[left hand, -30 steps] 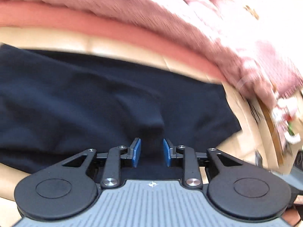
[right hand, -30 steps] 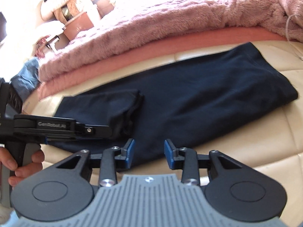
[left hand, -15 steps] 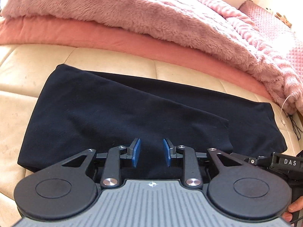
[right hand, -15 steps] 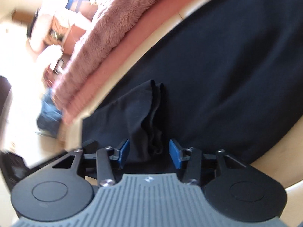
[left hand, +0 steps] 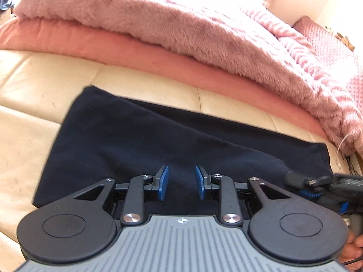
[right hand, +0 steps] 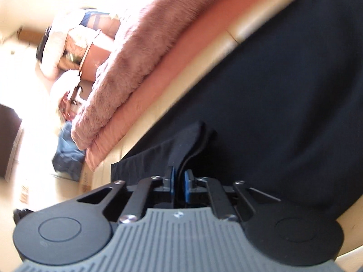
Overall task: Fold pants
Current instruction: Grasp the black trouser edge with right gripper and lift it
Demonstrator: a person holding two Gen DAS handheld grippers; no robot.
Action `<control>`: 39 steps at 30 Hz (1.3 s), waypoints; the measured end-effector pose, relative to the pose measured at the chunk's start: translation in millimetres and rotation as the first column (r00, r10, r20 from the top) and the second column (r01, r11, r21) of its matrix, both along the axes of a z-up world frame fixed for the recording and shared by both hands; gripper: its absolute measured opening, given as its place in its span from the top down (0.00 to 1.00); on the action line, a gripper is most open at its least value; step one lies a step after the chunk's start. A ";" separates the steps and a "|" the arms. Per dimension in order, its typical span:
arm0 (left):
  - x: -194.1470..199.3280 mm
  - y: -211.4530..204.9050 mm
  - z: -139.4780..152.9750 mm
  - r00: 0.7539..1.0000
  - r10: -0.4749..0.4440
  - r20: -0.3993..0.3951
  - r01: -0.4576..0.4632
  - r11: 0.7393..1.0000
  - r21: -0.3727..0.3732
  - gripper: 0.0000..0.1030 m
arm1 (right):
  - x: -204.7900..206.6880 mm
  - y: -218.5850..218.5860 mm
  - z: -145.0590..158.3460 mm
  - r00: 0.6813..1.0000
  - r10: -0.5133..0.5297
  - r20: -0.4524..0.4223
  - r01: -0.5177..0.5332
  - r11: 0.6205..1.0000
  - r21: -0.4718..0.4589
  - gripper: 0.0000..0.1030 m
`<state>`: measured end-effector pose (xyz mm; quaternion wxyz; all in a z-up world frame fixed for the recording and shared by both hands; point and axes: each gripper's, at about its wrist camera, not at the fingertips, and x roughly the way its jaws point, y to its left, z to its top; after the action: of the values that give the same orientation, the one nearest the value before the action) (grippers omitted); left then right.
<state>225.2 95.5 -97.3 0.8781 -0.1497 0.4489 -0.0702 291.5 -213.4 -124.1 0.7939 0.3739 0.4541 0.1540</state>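
Observation:
Dark navy pants [left hand: 158, 140] lie flat across a cream cushioned surface [left hand: 34, 86], folded lengthwise. My left gripper [left hand: 180, 183] hovers over their near edge, blue pads apart, with nothing pinched between them. In the right wrist view the pants [right hand: 283, 102] fill the right side, and a raised ridge of doubled fabric [right hand: 192, 140] runs into my right gripper [right hand: 179, 181]. That gripper is shut on the ridge, its pads pressed on the cloth. The right gripper's black tip [left hand: 292, 179] also shows at the right edge of the left wrist view, resting on the pants.
A fluffy pink blanket [left hand: 181, 27] over a salmon sheet [left hand: 113, 45] borders the far side. A white cable [left hand: 340, 145] hangs at the right. A hand [left hand: 354, 247] holds the right tool. Beyond the bed's end lie blue cloth [right hand: 65, 154] and bright clutter [right hand: 74, 45].
My right gripper rolled, moved in over the raised fold of the pants and shut on it. The left gripper swung across the pants and its jaws stayed apart.

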 end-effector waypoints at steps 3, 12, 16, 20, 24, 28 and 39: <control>-2.4 5.4 11.9 0.999 0.007 0.034 -0.006 1.000 -0.014 0.69 | -2.8 8.9 55.7 0.983 0.076 0.165 -0.065 0.995 -0.069 0.99; 6.5 -14.2 3.0 0.998 -0.068 0.008 0.067 0.996 0.059 0.69 | -12.9 -24.7 9.9 0.998 0.066 0.023 -0.051 0.913 -0.404 1.00; 7.6 -14.3 -17.3 0.997 -0.056 -0.044 0.060 0.993 0.099 0.69 | -20.3 -45.5 -7.6 1.000 -0.007 -0.005 0.005 0.941 -0.339 1.00; 6.3 -4.6 -27.7 0.997 -0.027 -0.066 0.032 0.996 0.082 0.69 | -25.6 -51.0 -8.4 1.000 -0.019 0.001 0.019 0.968 -0.252 0.97; 4.3 -1.8 -29.4 0.997 -0.032 -0.066 0.037 0.996 0.076 0.69 | -25.2 -57.2 -23.6 0.998 -0.056 -0.030 0.054 0.996 -0.070 0.65; 5.3 -1.1 -29.5 0.997 -0.033 -0.066 0.038 0.997 0.072 0.69 | -17.6 -53.4 -41.6 0.993 -0.086 -0.080 0.091 0.994 0.062 0.66; 7.5 1.1 -24.9 0.999 -0.018 -0.044 0.020 0.998 0.058 0.69 | -7.3 -54.1 -32.2 0.992 -0.123 -0.029 0.125 0.989 0.076 1.00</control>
<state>232.7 96.6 -122.2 0.8715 -0.1212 0.4711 -0.0620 284.2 -267.6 -156.3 0.7811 0.4338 0.4334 0.1174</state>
